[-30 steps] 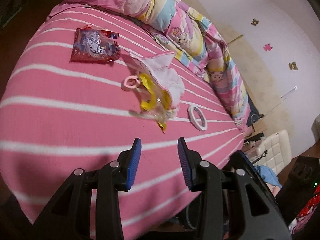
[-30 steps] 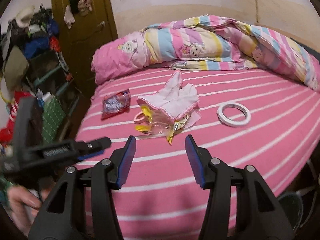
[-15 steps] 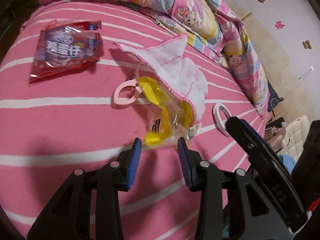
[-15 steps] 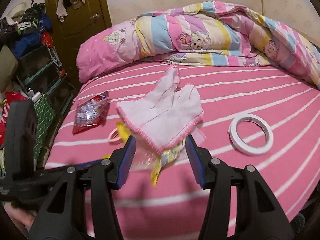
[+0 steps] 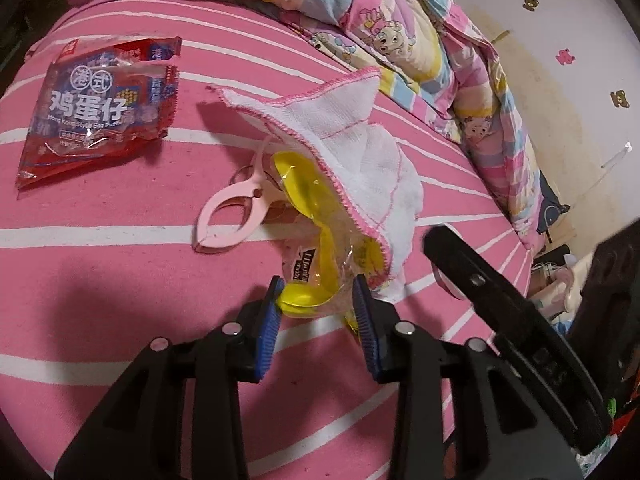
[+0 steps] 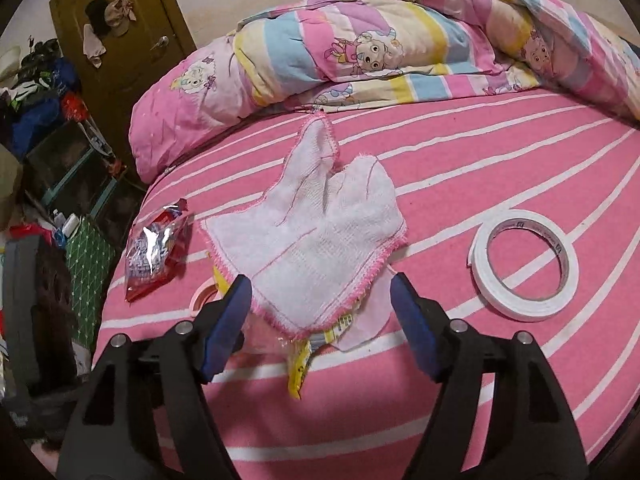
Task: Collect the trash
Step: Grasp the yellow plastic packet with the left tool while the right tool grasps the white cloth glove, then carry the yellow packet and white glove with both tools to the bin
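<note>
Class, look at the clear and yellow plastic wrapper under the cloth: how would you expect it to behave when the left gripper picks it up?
The yellow wrapper looks thin and crinkled, so it will probably crumple rather than hold its shape. It seems light, likely lifting easily. Since the white cloth lies over part of it, the cloth may drag or slide as the open left gripper pulls.

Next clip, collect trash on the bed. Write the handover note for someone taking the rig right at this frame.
Left gripper: open, jaws on either side of the clear-and-yellow wrapper, not closed on it.
Right gripper: open, empty, over the near edge of the white cloth, which covers part of that wrapper.
Red snack bag lies apart on the striped bedsheet; pink clip and tape roll are nearby.
Done: nothing collected.
Left: grab wrapper, then snack bag.
</note>
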Tool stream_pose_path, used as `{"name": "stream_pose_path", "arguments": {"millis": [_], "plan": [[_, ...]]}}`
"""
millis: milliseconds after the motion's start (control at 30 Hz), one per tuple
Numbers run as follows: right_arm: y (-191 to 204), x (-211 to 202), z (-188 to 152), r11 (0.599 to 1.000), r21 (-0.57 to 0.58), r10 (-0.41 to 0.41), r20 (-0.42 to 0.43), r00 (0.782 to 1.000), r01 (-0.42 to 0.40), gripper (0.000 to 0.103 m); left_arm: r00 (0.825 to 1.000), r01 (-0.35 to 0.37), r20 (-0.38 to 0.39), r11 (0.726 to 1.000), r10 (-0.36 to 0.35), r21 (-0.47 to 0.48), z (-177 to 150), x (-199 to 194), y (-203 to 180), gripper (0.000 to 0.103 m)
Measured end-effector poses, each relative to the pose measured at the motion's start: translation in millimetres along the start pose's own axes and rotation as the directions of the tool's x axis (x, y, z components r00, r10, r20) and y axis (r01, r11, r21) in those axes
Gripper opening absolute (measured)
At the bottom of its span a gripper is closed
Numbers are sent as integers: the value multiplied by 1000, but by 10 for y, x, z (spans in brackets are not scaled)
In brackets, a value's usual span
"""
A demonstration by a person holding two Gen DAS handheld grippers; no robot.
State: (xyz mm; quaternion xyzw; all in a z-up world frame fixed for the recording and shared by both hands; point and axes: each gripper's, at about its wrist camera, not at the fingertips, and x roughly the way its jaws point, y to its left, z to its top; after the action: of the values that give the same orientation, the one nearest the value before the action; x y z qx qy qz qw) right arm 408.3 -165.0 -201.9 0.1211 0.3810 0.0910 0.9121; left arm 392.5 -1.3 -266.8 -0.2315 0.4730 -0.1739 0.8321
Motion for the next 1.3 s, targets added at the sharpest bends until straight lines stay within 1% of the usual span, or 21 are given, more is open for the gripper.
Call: {"name": "stream_pose_path", "arguments": {"millis": [67, 167, 333, 400, 433, 467, 533, 567, 633, 767, 900, 967, 1067, 1133, 1167, 1300], "plan": [[-6, 44, 9, 1000, 6, 15, -4, 1000, -15, 72, 1000, 9, -1, 1000, -9, -8, -15, -11, 5, 29], [-7, 113, 23, 999, 10, 35, -17, 999, -35, 72, 1000, 26, -1, 999, -26, -29, -25, -18, 27, 27], [24, 228, 50, 999, 8, 47, -32, 998, -47, 71, 999, 41, -2, 998, -41, -38, -29, -29, 34, 25], [32, 292, 54, 998, 16, 55, -50, 997, -55, 62, 999, 46, -6, 998, -47, -46, -29, -31, 38, 25], [35, 307, 47, 998, 17, 56, -59, 997, -55, 53, 999, 50, -5, 998, -51, -49, -27, -34, 39, 25], [39, 339, 36, 999, 15, 53, -77, 996, -52, 37, 999, 53, -5, 997, -53, -53, -23, -38, 40, 25], [52, 366, 32, 999, 8, 46, -97, 994, -45, 17, 998, 56, -4, 997, -57, -61, -22, -45, 54, 25], [63, 346, 30, 999, 0, 41, -87, 995, -41, 12, 998, 59, -3, 996, -60, -64, -23, -47, 64, 25], [74, 290, 46, 999, -12, 41, -63, 997, -42, 7, 998, 66, 3, 995, -66, -72, -21, -62, 67, 24], [66, 206, 55, 999, -19, 42, -17, 999, -42, 5, 997, 80, 25, 995, -79, -64, -28, -129, 45, 22], [48, 29, 125, 998, 2, 59, 40, 997, -59, 5, 994, 97, 56, 994, -94, -44, -30, -252, 20, 19], [36, -129, 166, 996, 11, 86, 84, 993, -87, 5, 990, 120, 83, 992, -117, -39, -44, -370, 4, 17], [66, -385, 199, 993, 9, 112, 136, 984, -115, 5, 984, 144, 116, 989, -139, -41, -68, -521, -1, 10], [96, -540, 197, 991, 0, 128, 166, 978, -130, 5, 978, 163, 138, 985, -155, -48, -90, -619, 2, 10], [131, -686, 182, 991, -10, 135, 191, 972, -136, 5, 974, 177, 152, 983, -168, -50, -105, -678, -5, 10], [227, -977, 186, 988, -27, 157, 223, 962, -154, 5, 962, 204, 192, 978, -195, -32, -210, -890, -66, 8]]}}
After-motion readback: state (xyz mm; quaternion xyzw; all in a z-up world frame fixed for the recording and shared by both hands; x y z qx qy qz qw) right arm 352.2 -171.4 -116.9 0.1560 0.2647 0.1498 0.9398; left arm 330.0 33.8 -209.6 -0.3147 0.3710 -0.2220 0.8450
